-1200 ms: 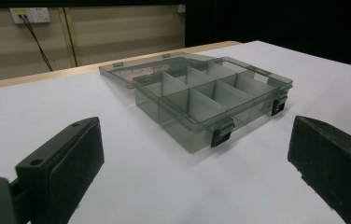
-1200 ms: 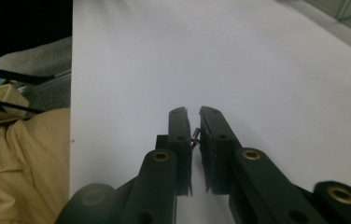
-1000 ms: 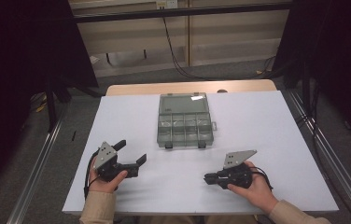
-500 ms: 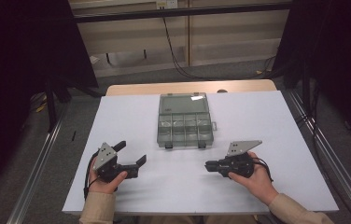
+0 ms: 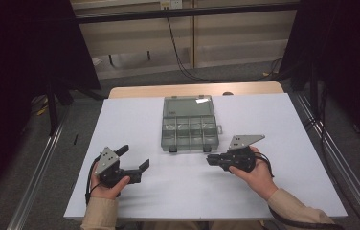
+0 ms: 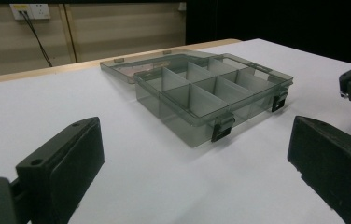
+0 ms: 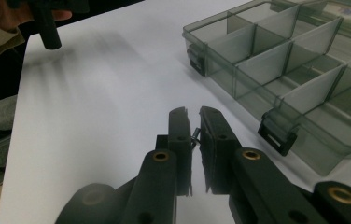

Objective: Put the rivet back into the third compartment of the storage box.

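Smoky plastic compartment box [image 5: 189, 125], lid open, long axis running away from person

Smoky clear compartment box [image 5: 190, 124] lies open mid-table, lid flat behind

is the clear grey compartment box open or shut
Open. The grey see-through plastic compartment box has its lid folded back flat on the white table, its dividers exposed and both front latches hanging loose.

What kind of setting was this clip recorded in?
Probably a lab or data-recording workspace, not a home: a white-topped table standing between dark curtains, metal floor rails, and cables running to a wall socket. A translucent grey compartment box sits open on it.
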The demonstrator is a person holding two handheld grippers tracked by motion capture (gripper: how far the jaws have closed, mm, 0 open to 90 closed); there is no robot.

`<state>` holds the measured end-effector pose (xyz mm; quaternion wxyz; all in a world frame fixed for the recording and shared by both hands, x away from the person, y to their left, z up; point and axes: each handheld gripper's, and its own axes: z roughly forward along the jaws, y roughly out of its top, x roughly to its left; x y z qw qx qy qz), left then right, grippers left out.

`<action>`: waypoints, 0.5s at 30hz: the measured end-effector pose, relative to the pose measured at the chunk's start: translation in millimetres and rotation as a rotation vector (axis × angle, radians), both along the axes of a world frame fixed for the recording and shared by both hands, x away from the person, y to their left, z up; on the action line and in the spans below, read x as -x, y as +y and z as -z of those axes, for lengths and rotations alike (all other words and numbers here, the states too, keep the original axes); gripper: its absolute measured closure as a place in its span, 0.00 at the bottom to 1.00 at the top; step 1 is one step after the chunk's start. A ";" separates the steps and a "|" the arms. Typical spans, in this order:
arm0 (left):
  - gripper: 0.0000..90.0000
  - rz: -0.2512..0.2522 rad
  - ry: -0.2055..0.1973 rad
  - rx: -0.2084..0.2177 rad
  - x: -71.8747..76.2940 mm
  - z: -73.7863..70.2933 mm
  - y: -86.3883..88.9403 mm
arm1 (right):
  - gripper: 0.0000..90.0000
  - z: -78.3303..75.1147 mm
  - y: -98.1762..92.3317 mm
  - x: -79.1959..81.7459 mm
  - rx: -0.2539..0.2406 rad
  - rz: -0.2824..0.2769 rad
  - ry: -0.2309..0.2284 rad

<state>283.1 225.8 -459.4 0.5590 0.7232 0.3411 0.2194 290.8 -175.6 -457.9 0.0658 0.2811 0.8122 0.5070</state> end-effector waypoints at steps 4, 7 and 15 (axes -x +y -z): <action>0.04 0.004 -0.002 -0.010 -0.7 -0.2 1.3 | 0.92 -4.9 2.3 -7.3 -0.002 0.008 -0.010; 0.04 0.002 -0.002 -0.009 -0.9 -0.3 1.5 | 0.92 -8.8 3.6 -12.6 -0.003 0.018 -0.015; 0.04 -0.003 -0.003 -0.012 -0.8 -1.0 2.9 | 0.92 -12.2 8.3 -25.9 -0.005 0.037 -0.022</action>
